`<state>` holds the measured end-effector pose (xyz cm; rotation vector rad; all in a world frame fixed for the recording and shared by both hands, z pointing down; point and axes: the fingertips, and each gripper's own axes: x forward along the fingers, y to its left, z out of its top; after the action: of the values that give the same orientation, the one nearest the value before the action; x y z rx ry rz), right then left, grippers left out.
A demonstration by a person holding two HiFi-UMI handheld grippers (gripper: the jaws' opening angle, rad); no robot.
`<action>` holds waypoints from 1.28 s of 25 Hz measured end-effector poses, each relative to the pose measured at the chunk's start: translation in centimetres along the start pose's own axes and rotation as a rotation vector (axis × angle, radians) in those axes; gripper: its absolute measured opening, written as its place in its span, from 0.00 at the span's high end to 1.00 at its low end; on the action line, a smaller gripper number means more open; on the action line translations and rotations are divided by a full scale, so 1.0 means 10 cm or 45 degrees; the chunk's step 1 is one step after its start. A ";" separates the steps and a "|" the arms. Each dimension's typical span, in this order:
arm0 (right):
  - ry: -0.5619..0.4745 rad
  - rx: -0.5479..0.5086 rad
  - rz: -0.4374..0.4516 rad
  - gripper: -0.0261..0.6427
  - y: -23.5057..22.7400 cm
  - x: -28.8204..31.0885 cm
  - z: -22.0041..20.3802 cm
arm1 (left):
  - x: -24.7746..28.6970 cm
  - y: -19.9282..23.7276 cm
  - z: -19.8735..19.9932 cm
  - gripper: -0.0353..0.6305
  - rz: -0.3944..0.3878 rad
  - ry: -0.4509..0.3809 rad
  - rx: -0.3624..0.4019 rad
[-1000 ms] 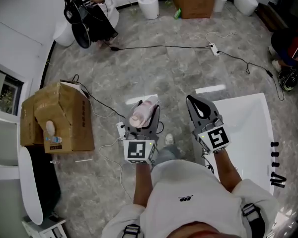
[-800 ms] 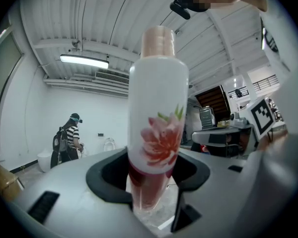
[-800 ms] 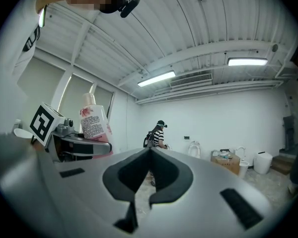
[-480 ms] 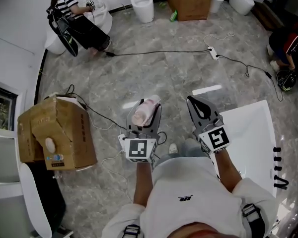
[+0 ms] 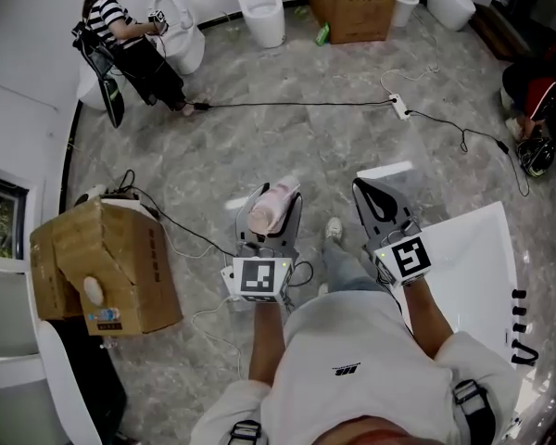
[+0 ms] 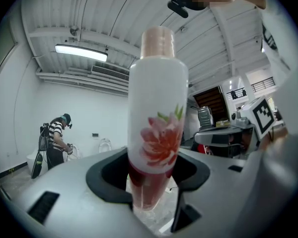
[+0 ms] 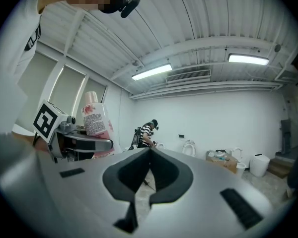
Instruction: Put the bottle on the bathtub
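My left gripper (image 5: 271, 213) is shut on a white bottle (image 5: 269, 207) with a pink cap and a red flower print; in the left gripper view the bottle (image 6: 156, 118) stands upright between the jaws. My right gripper (image 5: 378, 202) is shut and holds nothing; in the right gripper view its jaws (image 7: 150, 155) meet at the tips. The white bathtub (image 5: 473, 248) lies at the right of the head view, just right of my right gripper. Both grippers hang over the grey marble floor, left of the tub.
A cardboard box (image 5: 107, 267) stands at the left. A black cable and power strip (image 5: 400, 109) run across the floor. A person in a striped top (image 5: 120, 40) sits far left by toilets (image 5: 259, 7). Another box (image 5: 350, 0) sits at the back.
The view has shifted forward: the cardboard box and bathtub slide down the frame. Both grippers hold their pose, the bottle still gripped on the left.
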<state>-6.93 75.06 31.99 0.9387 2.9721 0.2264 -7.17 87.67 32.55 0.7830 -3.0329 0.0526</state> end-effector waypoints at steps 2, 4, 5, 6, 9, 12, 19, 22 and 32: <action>-0.002 -0.005 0.005 0.97 -0.13 0.18 -0.02 | 0.21 0.11 0.00 0.60 0.000 0.002 0.005; -0.005 -0.005 0.003 0.97 -0.28 0.39 -0.04 | 0.43 0.22 0.00 0.60 -0.007 0.007 0.008; -0.010 0.003 -0.001 0.97 -0.36 0.50 -0.04 | 0.55 0.27 0.00 0.60 -0.013 0.012 0.010; -0.014 0.012 -0.005 0.97 -0.43 0.60 -0.04 | 0.66 0.32 0.00 0.60 -0.020 0.016 0.011; -0.011 0.023 -0.005 0.97 -0.69 0.88 -0.06 | 1.06 0.43 0.02 0.60 -0.041 0.017 0.010; 0.004 0.030 -0.006 0.97 -0.98 1.13 -0.09 | 1.46 0.51 0.06 0.60 -0.056 0.022 0.006; 0.022 0.041 -0.004 0.97 -1.55 1.69 -0.14 | 2.22 0.68 0.07 0.60 -0.080 0.040 0.014; 0.020 0.040 -0.009 0.97 -1.76 1.87 -0.15 | 2.49 0.73 0.06 0.60 -0.094 0.053 0.016; 0.017 0.059 -0.181 0.97 -2.50 1.92 -0.19 | 3.35 0.55 0.20 0.60 -0.245 0.026 0.024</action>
<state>-36.98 65.59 30.88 0.7275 3.0513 0.1625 -39.17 76.22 30.93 1.0641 -2.9257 0.0876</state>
